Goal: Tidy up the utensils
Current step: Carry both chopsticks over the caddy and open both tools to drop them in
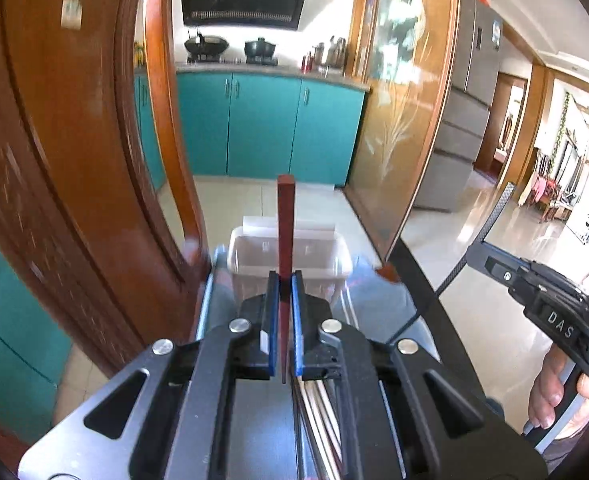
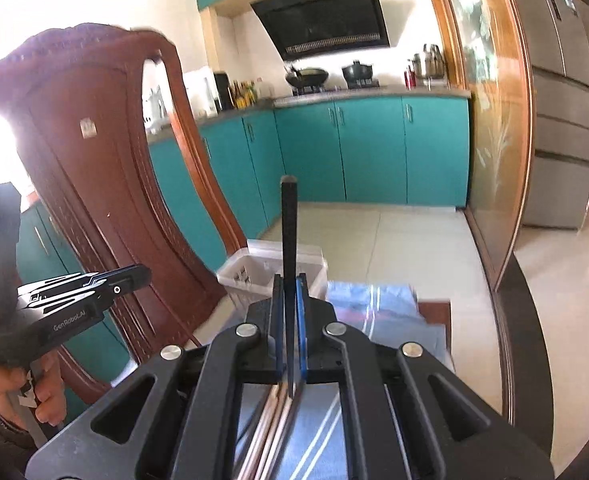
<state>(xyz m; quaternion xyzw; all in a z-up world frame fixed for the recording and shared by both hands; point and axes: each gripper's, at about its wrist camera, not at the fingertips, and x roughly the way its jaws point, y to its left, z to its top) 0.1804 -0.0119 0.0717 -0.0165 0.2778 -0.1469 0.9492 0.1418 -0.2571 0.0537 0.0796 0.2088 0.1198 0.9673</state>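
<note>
From the left wrist view, the left gripper (image 1: 282, 280) is clamped on a reddish-brown chopstick (image 1: 285, 224), which stands up between the blue pads with its square end high and its thin tip hanging below them. Just beyond sits a clear plastic bin (image 1: 334, 268) at the far edge of the glass worktop (image 1: 374, 300), likely where the utensils are meant to go, so holding the stick upright would suit dropping it in point first. More utensils lie blurred underneath the gripper. The right gripper's body (image 1: 550, 304) shows at the side. From the right wrist view, the right gripper (image 2: 290, 288) is closed on a black chopstick (image 2: 289, 232), held upright the same way, with the bin (image 2: 230, 276) just ahead beside a carved wooden chair (image 2: 94, 184).
</note>
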